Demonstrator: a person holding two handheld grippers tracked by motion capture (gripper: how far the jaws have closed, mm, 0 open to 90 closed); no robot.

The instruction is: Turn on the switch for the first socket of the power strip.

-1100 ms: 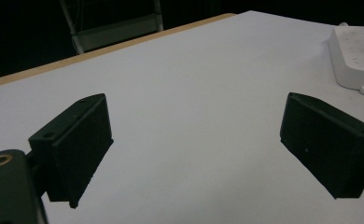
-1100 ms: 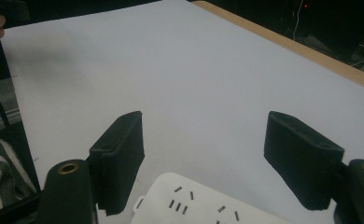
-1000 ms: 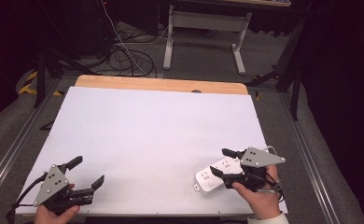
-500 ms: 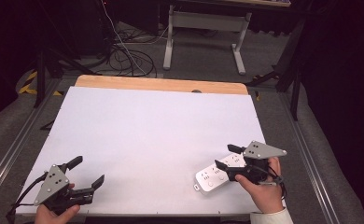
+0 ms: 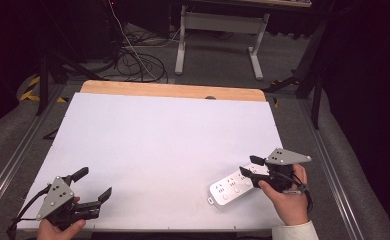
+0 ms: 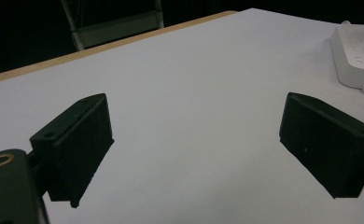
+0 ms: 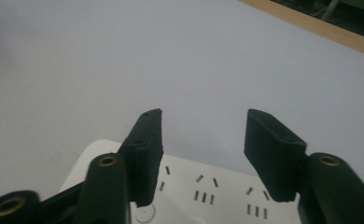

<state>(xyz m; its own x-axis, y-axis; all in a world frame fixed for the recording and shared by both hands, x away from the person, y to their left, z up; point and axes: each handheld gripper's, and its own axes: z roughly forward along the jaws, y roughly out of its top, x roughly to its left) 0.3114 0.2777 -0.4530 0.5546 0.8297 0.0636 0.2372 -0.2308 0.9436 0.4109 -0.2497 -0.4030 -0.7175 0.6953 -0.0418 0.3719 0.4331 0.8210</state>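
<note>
White power strip (image 5: 235, 184) lies near the table's (image 5: 173, 130) front right corner, long axis slanting up toward the right gripper (image 5: 249, 167). Its jaws have just been closing, half open above the strip's near end, not gripping. Left gripper (image 5: 94, 189) well apart, wide open, empty

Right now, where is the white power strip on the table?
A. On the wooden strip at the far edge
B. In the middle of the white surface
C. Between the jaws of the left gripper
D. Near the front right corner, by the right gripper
D: in the high view the white power strip lies near the front right corner of the table, right at the right gripper, far from the left gripper.
</note>
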